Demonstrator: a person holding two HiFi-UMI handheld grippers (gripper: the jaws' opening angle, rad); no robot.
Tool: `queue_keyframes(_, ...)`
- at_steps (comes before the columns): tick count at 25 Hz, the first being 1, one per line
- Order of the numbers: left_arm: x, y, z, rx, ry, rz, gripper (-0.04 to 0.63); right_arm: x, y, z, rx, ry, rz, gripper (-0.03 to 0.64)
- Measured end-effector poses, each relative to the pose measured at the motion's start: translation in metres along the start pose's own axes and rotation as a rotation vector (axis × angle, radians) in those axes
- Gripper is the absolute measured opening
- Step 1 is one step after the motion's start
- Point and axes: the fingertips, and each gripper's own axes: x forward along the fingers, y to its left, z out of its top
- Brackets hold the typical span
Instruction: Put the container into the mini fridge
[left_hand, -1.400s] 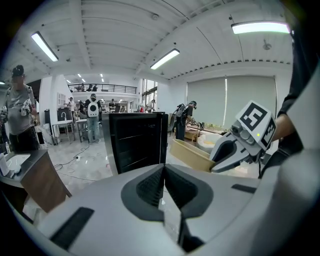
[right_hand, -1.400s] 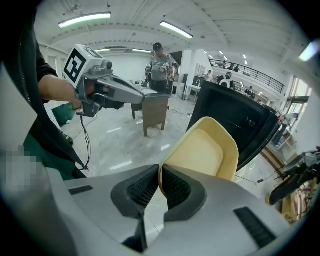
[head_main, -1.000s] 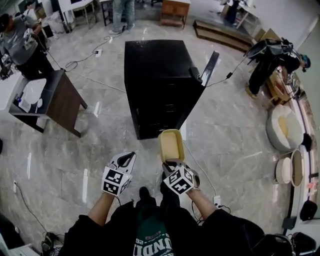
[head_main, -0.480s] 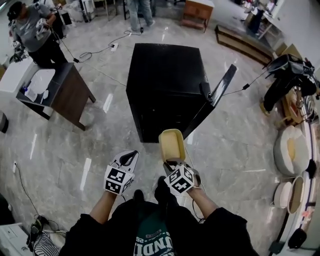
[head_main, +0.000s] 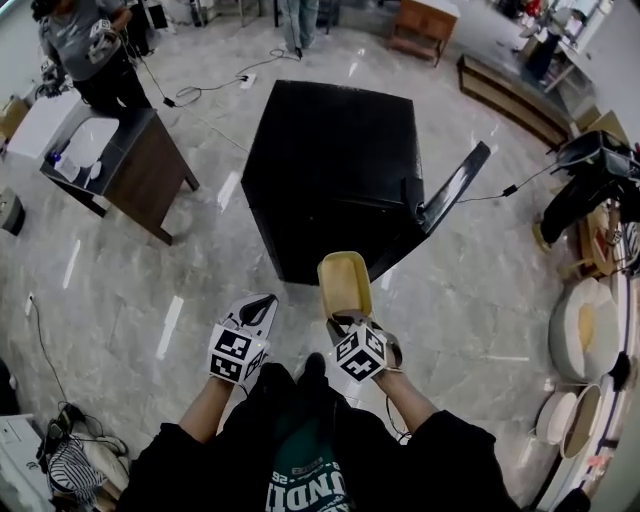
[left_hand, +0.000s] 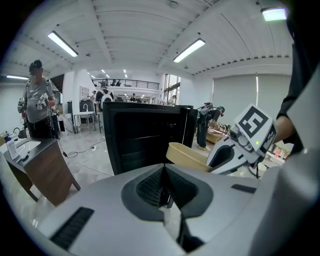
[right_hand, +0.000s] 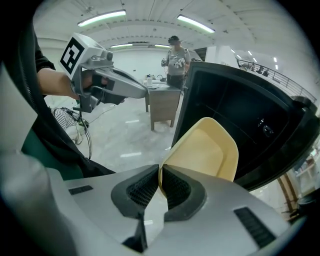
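The right gripper (head_main: 345, 320) is clamped on the near rim of a pale yellow, round-cornered plastic container (head_main: 344, 283). The container juts straight ahead of the jaws. In the right gripper view, its thin wall is pinched between the ribbed pads (right_hand: 176, 187) of the right gripper (right_hand: 161, 182). The container (right_hand: 205, 147) tilts up and away there, showing a smooth, plain inside.

Directly ahead stands the boxy black mini fridge (head_main: 335, 170), with its door (head_main: 450, 195) swung open ahead and to the right of this gripper. The container's far edge lies against the fridge's lower front in the head view, but how much gap remains cannot be told. Bare grey marble floor (head_main: 200, 280) spreads out to the left of both tools.

The left gripper (head_main: 262, 303) hangs just beside the right one, on its left, apart from the container. Its jaws are closed together on nothing in the left gripper view (left_hand: 164, 172).

The fridge's inside (right_hand: 235, 120) is dark and its shelves are hard to make out. The door (right_hand: 292, 150) is cut off by the edge of the right gripper view. Well ahead to the left are a dark wooden desk (head_main: 135, 175) and a person (head_main: 85, 45), with cables (head_main: 200, 90) trailing on the floor.
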Motion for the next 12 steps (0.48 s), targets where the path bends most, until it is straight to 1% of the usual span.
queue_keyframes(4, 0.007, -0.005, -0.001, -0.002, 0.011, 0.004, 0.014, 0.003, -0.009, -0.004, -0.004, 0.003, 0.011, 0.043)
queue_keyframes(12, 0.02, 0.005, -0.001, 0.0, 0.023, 0.0, 0.014, 0.023, -0.015, -0.002, -0.018, 0.019, 0.028, 0.043)
